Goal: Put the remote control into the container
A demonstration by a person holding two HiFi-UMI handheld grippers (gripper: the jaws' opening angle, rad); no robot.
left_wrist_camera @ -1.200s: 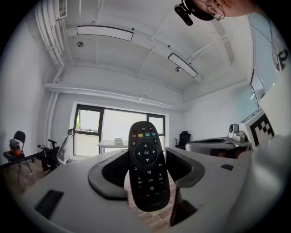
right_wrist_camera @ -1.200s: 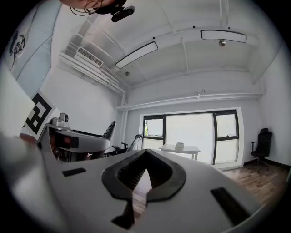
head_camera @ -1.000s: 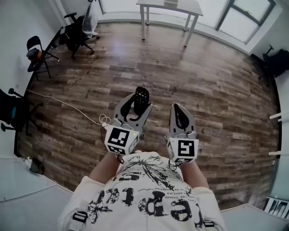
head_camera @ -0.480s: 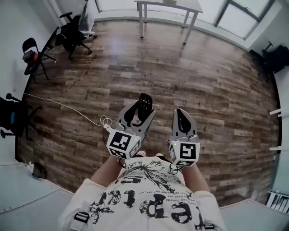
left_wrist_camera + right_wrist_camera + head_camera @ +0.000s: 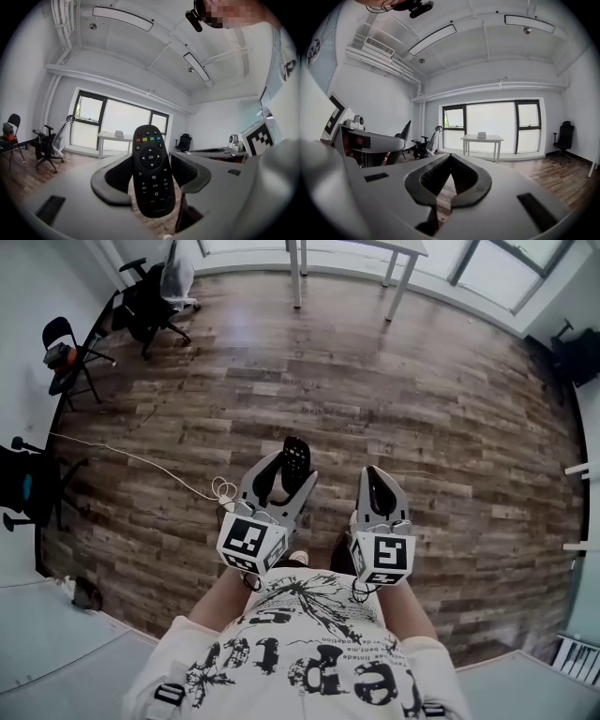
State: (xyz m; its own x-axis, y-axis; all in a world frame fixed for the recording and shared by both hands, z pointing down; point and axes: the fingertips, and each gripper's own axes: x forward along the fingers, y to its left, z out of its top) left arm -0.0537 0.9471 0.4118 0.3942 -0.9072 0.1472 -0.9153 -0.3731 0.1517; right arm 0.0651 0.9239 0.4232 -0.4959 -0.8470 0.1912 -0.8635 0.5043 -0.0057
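A black remote control [image 5: 293, 459] with coloured buttons stands upright between the jaws of my left gripper [image 5: 286, 474], which is shut on its lower half. In the left gripper view the remote [image 5: 151, 168] fills the middle, button face toward the camera, with the left gripper [image 5: 152, 180] round it. My right gripper [image 5: 379, 486] is held beside it at the same height. It is shut and holds nothing, and its tips meet in the right gripper view [image 5: 451, 156]. Both are held in front of the person's body, above the wooden floor [image 5: 441, 418]. No container is in view.
A white table [image 5: 398, 268] stands far ahead by the windows, also in view as a table [image 5: 482, 138]. Black office chairs [image 5: 150, 296] and a folding chair [image 5: 64, 345] line the left wall. A white cable [image 5: 141, 463] lies on the floor, and another black chair [image 5: 574, 362] stands at the right.
Both grippers have sunk a little and come nearer the body. The room has slid upward in the head view, so the white table is nearly out of frame. The remote stays gripped.
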